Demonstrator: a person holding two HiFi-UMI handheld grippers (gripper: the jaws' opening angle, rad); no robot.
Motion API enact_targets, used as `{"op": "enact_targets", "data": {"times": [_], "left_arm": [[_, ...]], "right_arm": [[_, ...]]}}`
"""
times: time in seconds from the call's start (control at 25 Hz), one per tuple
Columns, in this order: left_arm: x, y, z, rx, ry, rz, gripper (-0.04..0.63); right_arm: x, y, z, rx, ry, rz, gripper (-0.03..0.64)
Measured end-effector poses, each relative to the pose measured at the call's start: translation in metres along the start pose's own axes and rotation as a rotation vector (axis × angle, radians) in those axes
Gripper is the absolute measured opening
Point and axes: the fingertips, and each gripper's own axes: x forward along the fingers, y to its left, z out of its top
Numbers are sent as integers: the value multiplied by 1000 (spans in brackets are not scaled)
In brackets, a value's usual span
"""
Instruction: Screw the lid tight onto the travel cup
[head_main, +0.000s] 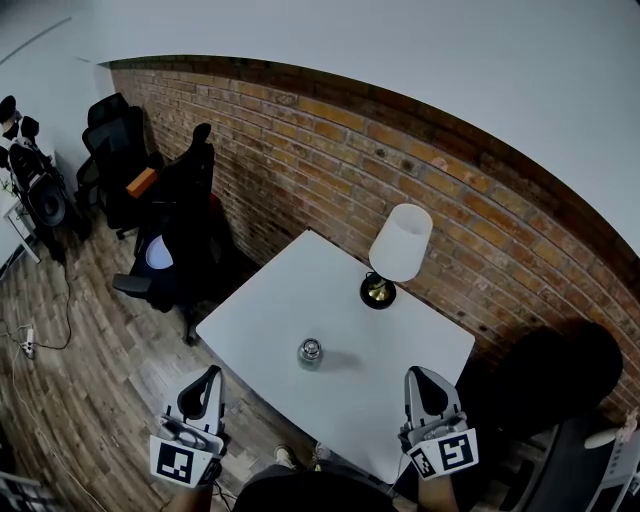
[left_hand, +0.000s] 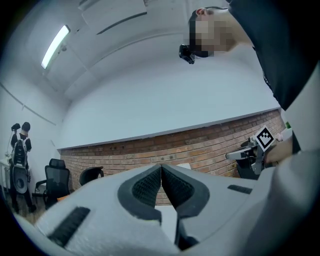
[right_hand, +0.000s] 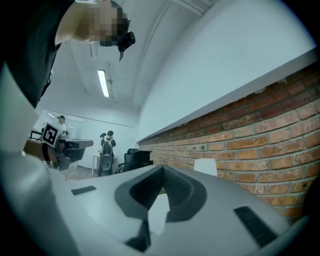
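While the left gripper (head_main: 205, 385) and right gripper (head_main: 424, 385) hover shut and empty at the table's (head_main: 290, 290) near edge, the travel cup (head_main: 310, 357) stands upright mid-table — ahead, between them, roughly equidistant. Its lid (head_main: 310, 347) seems on, though the view is too small to be sure.

— We get soft, cool light from the ceiling strip (left_hand: 56, 46); the white table (head_main: 290, 290) is bright without glare.
— Agreed. We see only a faint shadow beside the cup (head_main: 310, 351). The fisheye bends the brick wall (head_main: 330, 150), our gripper views go black at the corners, and whatever sits nearest the lens blurs.
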Motion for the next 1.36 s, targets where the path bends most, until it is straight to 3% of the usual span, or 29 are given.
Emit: {"op": "enact_targets", "data": {"times": [1.36], "left_arm": [[23,-14,-12,-13,-1,-66,25]], "right_arm": [[-6,2,-10,2,-13,-26,12]]}}
